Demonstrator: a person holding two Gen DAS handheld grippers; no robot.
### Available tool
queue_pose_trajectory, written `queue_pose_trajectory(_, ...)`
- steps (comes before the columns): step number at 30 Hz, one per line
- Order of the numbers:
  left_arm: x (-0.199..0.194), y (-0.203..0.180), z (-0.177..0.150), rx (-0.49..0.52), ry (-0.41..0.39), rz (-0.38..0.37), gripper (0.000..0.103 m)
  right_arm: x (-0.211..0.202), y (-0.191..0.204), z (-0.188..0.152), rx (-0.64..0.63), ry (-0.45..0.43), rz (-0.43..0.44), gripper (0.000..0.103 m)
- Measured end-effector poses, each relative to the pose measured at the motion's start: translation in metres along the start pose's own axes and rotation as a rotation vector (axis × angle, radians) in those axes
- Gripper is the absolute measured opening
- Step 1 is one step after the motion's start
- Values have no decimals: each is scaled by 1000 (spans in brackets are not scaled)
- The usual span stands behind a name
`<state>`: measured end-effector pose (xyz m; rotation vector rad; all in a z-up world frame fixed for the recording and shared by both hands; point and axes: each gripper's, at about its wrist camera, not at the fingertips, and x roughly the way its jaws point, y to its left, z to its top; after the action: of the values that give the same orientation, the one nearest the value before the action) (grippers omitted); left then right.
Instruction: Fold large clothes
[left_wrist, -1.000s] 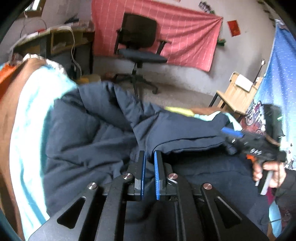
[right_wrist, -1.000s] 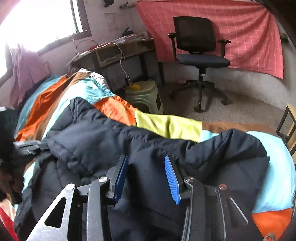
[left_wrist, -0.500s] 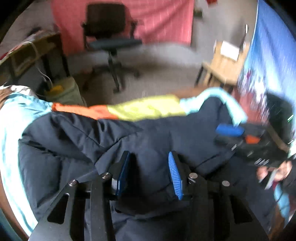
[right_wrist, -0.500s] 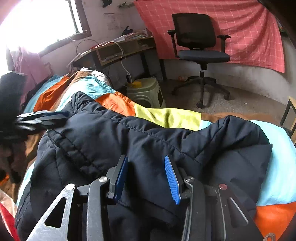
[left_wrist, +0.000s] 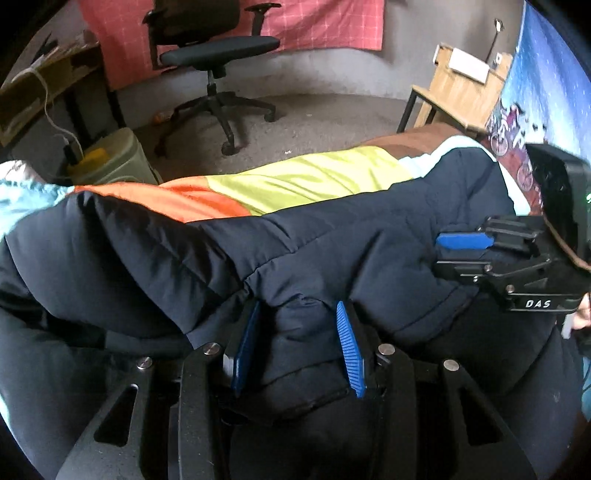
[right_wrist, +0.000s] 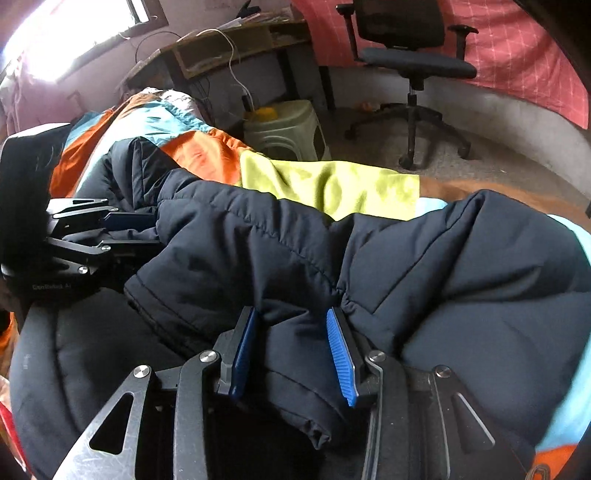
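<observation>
A dark navy puffer jacket (left_wrist: 332, 251) lies spread on a bed with a patchwork cover (left_wrist: 306, 181) of orange, yellow-green and light blue. My left gripper (left_wrist: 297, 339) is shut on a thick fold near the jacket's hem, and the fabric puckers at both blue pads. My right gripper (right_wrist: 291, 343) is shut on another bunched fold of the jacket (right_wrist: 258, 251), the hem hanging toward the camera. Each gripper shows in the other's view: the right gripper (left_wrist: 458, 253) at the jacket's right side, the left gripper (right_wrist: 110, 229) at its left side. Both point steeply down.
Beyond the bed stand a black office chair (left_wrist: 218, 55), a pale green plastic stool (right_wrist: 288, 129) and a cluttered desk (right_wrist: 221, 48) with a white cable. A small wooden table (left_wrist: 454, 92) stands at the right, by a blue hanging cloth. The floor between is bare.
The left jaws, nearly together a second ago, now stand wider with a thick jacket fold between them. Both grippers have sunk toward the bed, and the left one swung sideways.
</observation>
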<state>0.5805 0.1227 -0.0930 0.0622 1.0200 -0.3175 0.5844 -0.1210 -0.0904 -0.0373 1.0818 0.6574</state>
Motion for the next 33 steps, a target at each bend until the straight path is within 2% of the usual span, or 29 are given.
queue_pose_trajectory(9, -5, -1, -3, -7, -75, 36, 38, 7, -2, -2, -8, -36, -27, 35)
queue_pose_trajectory(12, -28, -6, -5, -5, -89, 27, 38, -18, -6, -6, 35, -84, 9, 36)
queue_pose_trajectory(15, -61, -12, -17, -6, -151, -42, 38, -58, -8, -17, 51, -170, -2, 36)
queue_pose_trajectory(16, -64, -12, -18, -6, -148, -46, 38, -67, -10, -20, 54, -194, -11, 32)
queue_pose_trajectory(18, -61, -16, -20, 8, -109, -8, 38, -77, -14, -21, 53, -213, -43, 17)
queue_pose_trajectory(19, -57, -17, -21, 11, -89, 10, 38, -76, -17, -21, 49, -194, -59, 10)
queue_pose_trajectory(23, -47, -15, -14, -42, -53, 28, 38, -63, -19, -25, 35, -114, -57, 9)
queue_pose_trajectory(28, -34, -15, -13, -12, -22, 54, 38, -43, -14, -26, 8, -18, -56, 9)
queue_pose_trajectory(33, -20, -8, -16, -35, -17, 59, 38, -19, -11, -28, -35, 41, -122, 5)
